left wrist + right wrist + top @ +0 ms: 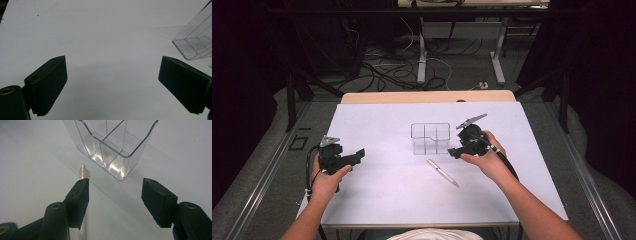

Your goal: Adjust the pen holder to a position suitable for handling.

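A clear plastic box (430, 138) with several compartments stands upright at the middle of the white tabletop (382, 195). Just in front of it a silver pen (442, 172) lies flat, slanting toward the near right. My right gripper (454, 151) hovers at the box's right side, open, nothing between its jaws. In the right gripper view (115, 200) the pen (83, 171) runs partly under one jaw, and the box (112, 147) sits just beyond. My left gripper (358, 156) rests far to the left, jaws wide open (112, 85) over bare tabletop, with the box's corner (196, 42) off to one side.
The white surface ends at a wooden strip (427, 96) along the far side. Beyond it lie floor cables (387, 70) and white desk legs (422, 55). Dark frame posts (291, 100) stand at both sides of the table.
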`<move>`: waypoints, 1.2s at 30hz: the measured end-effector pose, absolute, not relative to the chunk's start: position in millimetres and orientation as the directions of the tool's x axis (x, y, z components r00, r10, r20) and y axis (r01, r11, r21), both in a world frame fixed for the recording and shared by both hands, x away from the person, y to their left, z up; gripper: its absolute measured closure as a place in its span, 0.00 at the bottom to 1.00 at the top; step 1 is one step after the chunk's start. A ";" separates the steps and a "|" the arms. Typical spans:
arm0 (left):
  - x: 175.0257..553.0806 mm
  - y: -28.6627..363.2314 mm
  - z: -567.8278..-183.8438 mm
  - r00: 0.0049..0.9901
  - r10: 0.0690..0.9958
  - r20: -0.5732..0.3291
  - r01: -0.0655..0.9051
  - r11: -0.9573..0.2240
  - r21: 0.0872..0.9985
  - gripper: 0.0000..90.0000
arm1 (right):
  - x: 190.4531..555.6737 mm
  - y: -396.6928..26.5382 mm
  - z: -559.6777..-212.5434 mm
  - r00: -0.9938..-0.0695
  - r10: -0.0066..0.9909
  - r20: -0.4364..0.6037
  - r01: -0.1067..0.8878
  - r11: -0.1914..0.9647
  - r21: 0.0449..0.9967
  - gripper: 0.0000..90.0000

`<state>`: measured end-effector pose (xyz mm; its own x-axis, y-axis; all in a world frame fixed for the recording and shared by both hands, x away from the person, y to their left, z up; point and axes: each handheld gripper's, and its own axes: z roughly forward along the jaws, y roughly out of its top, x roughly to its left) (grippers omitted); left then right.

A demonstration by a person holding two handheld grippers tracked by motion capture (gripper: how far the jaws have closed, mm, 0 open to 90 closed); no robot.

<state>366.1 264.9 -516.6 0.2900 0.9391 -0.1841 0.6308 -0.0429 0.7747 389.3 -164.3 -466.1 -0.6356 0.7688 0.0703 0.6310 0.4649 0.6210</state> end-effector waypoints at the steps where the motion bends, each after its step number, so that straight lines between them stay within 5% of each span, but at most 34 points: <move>1: 366.0 264.8 -516.6 0.290 0.939 -0.184 0.631 -0.043 0.775 0.09 | 386.5 -163.4 -469.4 -0.641 0.763 0.083 0.637 0.468 0.613 0.46; 25: 365.9 264.6 -516.7 0.292 0.939 -0.180 0.634 -0.049 0.772 0.10 | 366.2 -139.5 -514.2 -0.706 0.702 0.093 0.645 0.583 0.495 0.76; 36: 365.9 264.4 -516.8 0.296 0.939 -0.174 0.631 -0.055 0.774 0.10 | 365.6 -135.5 -522.4 -0.721 0.687 0.095 0.648 0.618 0.445 0.80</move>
